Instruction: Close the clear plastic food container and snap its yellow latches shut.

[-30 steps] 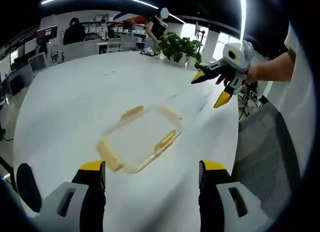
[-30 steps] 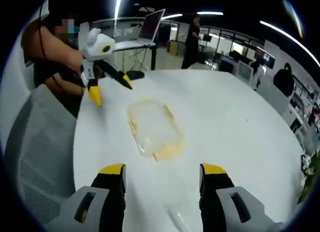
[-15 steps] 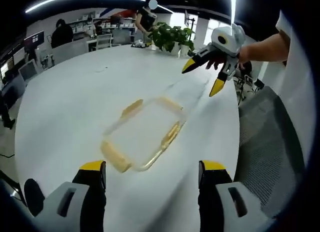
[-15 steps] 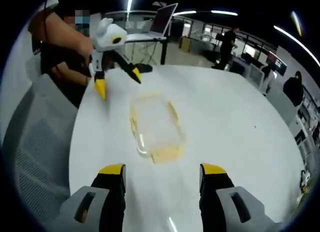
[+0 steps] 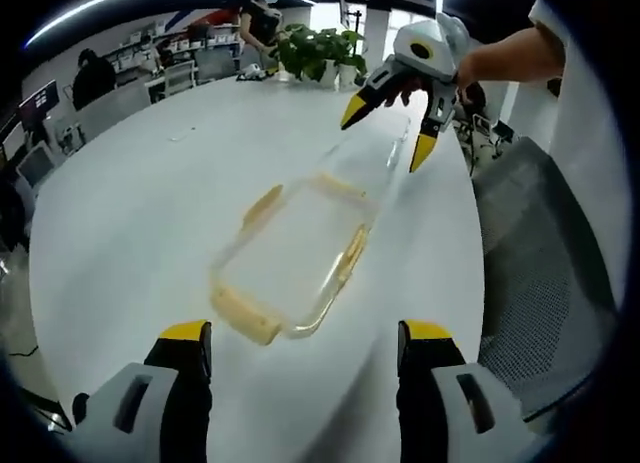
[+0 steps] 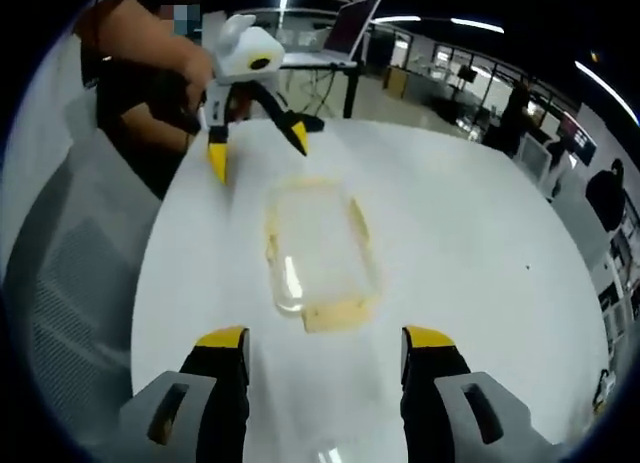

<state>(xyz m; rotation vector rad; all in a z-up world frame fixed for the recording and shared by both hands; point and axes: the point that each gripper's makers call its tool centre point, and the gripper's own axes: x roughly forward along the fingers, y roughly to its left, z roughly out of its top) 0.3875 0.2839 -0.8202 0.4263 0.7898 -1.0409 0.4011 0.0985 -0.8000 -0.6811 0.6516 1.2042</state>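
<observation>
1. The clear container (image 5: 295, 268) sits on the white table (image 5: 130, 213), lid seemingly on; I cannot tell whether its yellow latches (image 5: 245, 316) are snapped.
2. My left gripper (image 5: 300, 348) and right gripper (image 6: 325, 353) hover wide open, holding nothing; I judge the latching still ahead.

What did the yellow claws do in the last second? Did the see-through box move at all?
Both grippers drew nearer to the clear container. The right gripper now hangs open by its far end, the left gripper open near its other end. Neither has taken hold of anything. The container stayed put on the white table, its yellow latches untouched; its shift in the pictures comes from the cameras moving.
</observation>
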